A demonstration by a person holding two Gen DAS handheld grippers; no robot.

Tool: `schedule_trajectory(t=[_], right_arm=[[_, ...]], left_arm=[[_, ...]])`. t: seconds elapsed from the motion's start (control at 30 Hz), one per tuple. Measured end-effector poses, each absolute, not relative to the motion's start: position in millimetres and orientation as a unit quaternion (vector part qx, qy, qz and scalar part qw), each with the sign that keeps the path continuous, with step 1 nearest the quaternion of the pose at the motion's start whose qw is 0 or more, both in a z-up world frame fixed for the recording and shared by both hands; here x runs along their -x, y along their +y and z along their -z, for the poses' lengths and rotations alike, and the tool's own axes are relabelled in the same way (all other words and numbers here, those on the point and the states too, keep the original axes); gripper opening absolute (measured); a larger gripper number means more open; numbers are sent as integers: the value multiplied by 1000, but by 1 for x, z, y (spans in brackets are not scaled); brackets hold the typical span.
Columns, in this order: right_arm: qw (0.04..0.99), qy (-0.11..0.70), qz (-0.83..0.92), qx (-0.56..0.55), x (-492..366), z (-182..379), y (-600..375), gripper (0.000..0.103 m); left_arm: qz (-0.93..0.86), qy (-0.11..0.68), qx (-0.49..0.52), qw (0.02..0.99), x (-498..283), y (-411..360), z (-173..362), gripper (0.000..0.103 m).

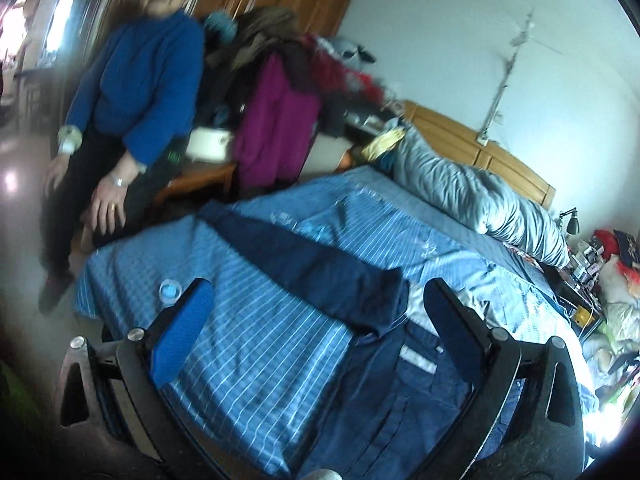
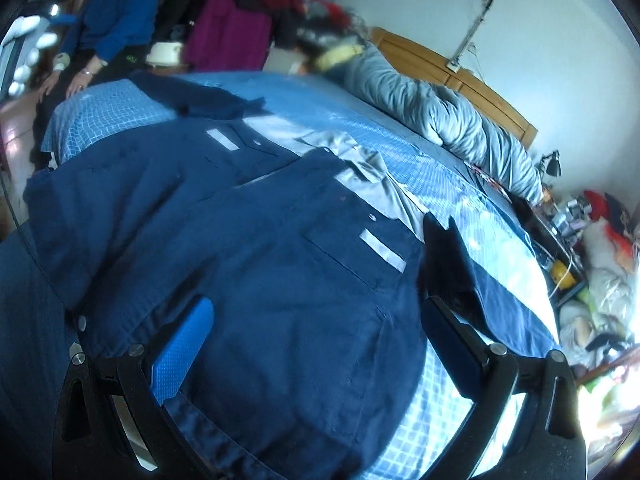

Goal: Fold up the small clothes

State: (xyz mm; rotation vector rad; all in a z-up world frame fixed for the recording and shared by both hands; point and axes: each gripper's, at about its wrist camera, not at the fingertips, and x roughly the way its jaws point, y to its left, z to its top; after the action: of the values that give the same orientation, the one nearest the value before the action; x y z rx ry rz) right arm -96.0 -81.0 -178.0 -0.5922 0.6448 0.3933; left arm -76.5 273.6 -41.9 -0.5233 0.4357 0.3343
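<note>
The navy work shirt (image 2: pixel 256 248) lies face up and spread flat on the striped blue bedsheet (image 1: pixel 248 344), its grey collar (image 2: pixel 360 168) toward the headboard and its left sleeve (image 1: pixel 304 256) stretched out across the sheet toward the bed's far corner. We judge the sleeves are the first fold, so we want each one brought in over the chest before the body is doubled. Our left gripper (image 1: pixel 316 320) hovers over the shoulder seam with jaws spread wide and nothing between them; our right gripper (image 2: pixel 316 328) hangs over the shirt's front near the chest pocket (image 2: pixel 352 252), jaws likewise apart and empty. To do this well, we should pinch only the top layer at the cuff, lift low, and lay it straight. A bottle cap (image 1: pixel 171 291) sits just beside the left finger; a seated person (image 1: pixel 132 92) waits past the bed's corner, and a rumpled grey duvet (image 1: pixel 472 192) lies well apart.
</note>
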Motion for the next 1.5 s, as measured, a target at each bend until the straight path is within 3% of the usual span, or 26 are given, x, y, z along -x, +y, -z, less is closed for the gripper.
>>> schedule_trajectory(t=[0.5,1.03,1.2,1.5], right_arm=[[872,341,-215,278,67,189,-29,103],[874,335,-189,296,12,189,-5,103],[868,345,-194,300,-5,199,9,103],[863,363,-193,292,-27,213,15,103]], left_arm=[[-174,254,328,893,59,336,101,103],[-100,328,414,843,-74,455,197,102],[-82,341,461,815,-99,477,231,94],[-57,350,461,814,-130,499,234,93]])
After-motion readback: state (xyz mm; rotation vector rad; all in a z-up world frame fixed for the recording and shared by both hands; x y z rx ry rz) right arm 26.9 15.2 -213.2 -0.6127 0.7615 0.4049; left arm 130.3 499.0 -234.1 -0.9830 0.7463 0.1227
